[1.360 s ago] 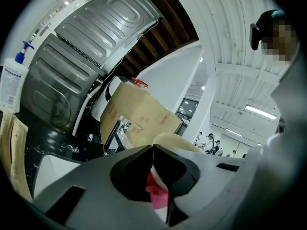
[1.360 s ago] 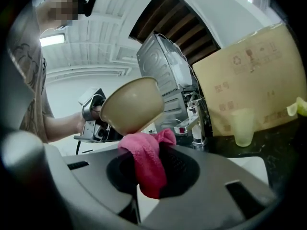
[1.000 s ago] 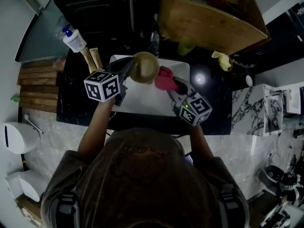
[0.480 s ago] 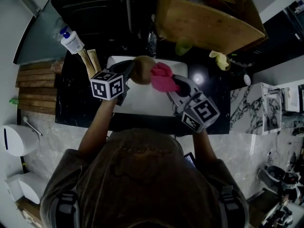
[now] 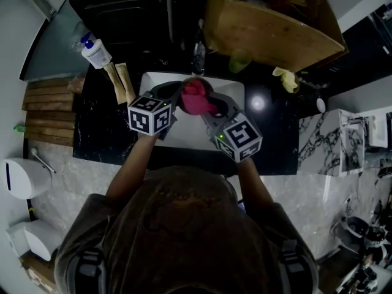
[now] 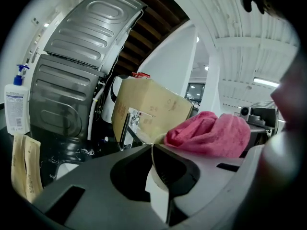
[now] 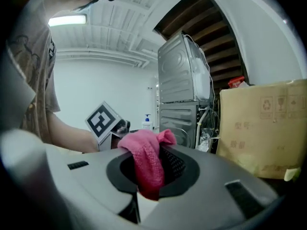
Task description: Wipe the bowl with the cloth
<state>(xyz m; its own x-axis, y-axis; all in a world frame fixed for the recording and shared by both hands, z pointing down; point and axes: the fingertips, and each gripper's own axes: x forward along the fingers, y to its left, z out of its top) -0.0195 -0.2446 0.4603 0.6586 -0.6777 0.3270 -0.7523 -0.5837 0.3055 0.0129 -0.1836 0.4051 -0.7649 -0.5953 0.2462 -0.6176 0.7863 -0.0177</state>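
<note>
In the head view the pink cloth [image 5: 195, 97] sits over the sink, bunched on top of the bowl, which it almost hides. My left gripper [image 5: 176, 97] reaches in from the left. In the left gripper view the left gripper [image 6: 156, 153] is shut on the bowl [image 6: 156, 191], whose thin pale rim stands edge-on between the jaws, with the cloth [image 6: 211, 133] just beyond it. My right gripper [image 5: 205, 108] comes in from the right. In its own view the right gripper [image 7: 144, 178] is shut on the cloth [image 7: 146, 159], which bulges up out of the jaws.
A white sink [image 5: 184, 133] is set in a black counter, with a faucet [image 5: 198, 48] behind it. A soap bottle [image 5: 95, 51] and two tan packets [image 5: 119, 81] stand at the left. A cardboard box [image 5: 269, 23] is behind, and wooden slats [image 5: 49, 112] lie far left.
The two grippers have closed in on each other. The cloth went from the bowl's right side to on top of it, and the tan bowl is now mostly covered.
</note>
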